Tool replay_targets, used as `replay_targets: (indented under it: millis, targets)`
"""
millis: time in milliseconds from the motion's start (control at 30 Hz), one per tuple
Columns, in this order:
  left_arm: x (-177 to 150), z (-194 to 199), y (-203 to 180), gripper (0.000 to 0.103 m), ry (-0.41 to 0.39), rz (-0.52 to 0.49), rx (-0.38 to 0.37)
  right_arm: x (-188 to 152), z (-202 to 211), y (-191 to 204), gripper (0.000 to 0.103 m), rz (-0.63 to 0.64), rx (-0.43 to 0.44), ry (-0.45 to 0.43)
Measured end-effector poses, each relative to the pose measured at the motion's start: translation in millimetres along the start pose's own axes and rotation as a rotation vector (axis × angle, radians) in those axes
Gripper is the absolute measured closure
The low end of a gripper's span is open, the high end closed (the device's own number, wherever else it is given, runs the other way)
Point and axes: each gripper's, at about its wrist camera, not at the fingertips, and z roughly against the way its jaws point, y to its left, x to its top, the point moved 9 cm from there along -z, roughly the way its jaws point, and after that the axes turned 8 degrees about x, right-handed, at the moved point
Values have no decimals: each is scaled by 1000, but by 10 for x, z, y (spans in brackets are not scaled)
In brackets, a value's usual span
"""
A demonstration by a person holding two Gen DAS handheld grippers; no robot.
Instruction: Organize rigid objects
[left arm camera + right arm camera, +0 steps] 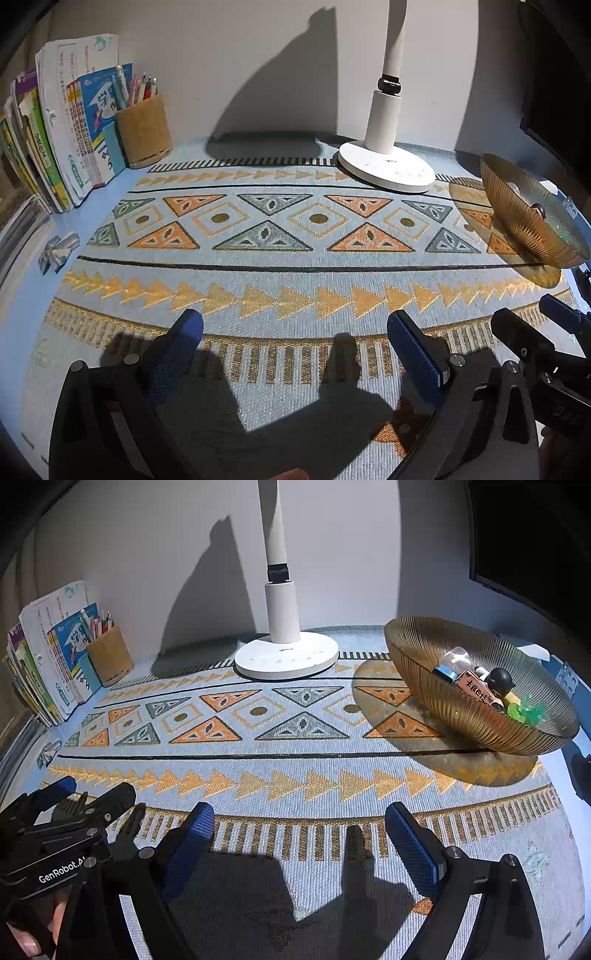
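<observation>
An amber ribbed glass bowl [443, 709] stands at the right of the patterned mat [295, 760]. It holds several small rigid items, among them a black figure [498, 681], a pink box with printed characters [476, 690] and a green translucent toy [526, 710]. My right gripper [300, 814] is open over the mat's near edge, nothing between its blue pads. My left gripper [295, 325] is open too, empty, left of the bowl [524, 221]. Each gripper shows at the edge of the other's view: the right gripper [528, 314], the left gripper [96, 790].
A white desk lamp [286, 657] stands at the back centre. A cork pen holder [144, 129] and a row of upright books [55, 140] fill the back left. A small grey folded item [59, 251] lies off the mat's left edge. A dark screen [535, 554] hangs at the upper right.
</observation>
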Motion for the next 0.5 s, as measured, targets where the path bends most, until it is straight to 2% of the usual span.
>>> replay_targets:
  millis: [500]
  targets:
    - [4, -4, 4, 3, -4, -8, 6, 3, 1, 1, 10, 1, 1, 1]
